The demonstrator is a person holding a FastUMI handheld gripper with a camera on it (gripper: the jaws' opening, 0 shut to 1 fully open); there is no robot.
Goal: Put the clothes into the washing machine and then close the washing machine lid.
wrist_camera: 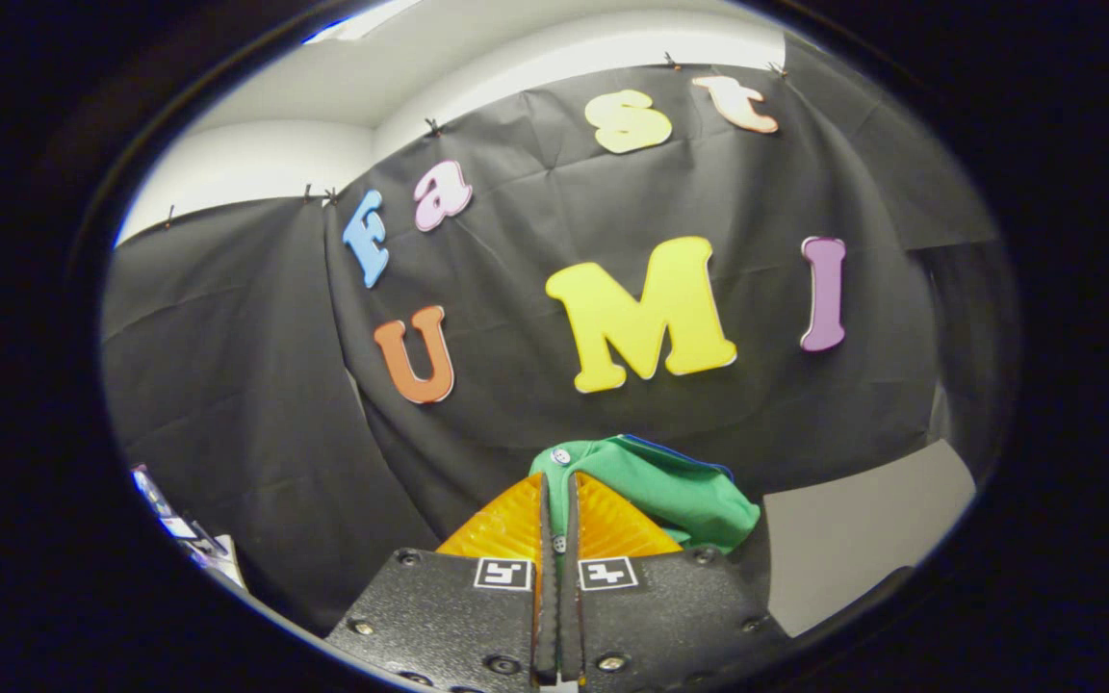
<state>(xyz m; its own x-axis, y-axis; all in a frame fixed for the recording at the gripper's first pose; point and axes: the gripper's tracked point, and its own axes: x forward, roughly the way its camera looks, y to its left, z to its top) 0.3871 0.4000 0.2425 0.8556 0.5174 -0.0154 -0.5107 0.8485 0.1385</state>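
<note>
Here the green garment [665, 486] is pinched between the tongs [557, 500], whose fingers are pressed nearly together on a fold of cloth with a small button at its edge; the rest of the garment bunches just beyond the fingertips and droops to the right of them. It appears lifted clear, with the dark cloth wall [256, 404] behind it and a pale grey surface [853, 539] lower right, past the garment. The washing machine cannot be made out from here, so the step in hand looks like the carry toward it, with loading and closing the lid both left to do. To do this well, the grip should stay firm, since the hold is on a thin fold near the edge and a slack squeeze could let the cloth slide out under its own weight. The carry is best kept smooth and high enough that the hanging part clears the drum's rim instead of catching on it. The cloth should be released only once the bulk sits well inside the opening, so no sleeve or hem trails over the edge and blocks the lid.
</note>
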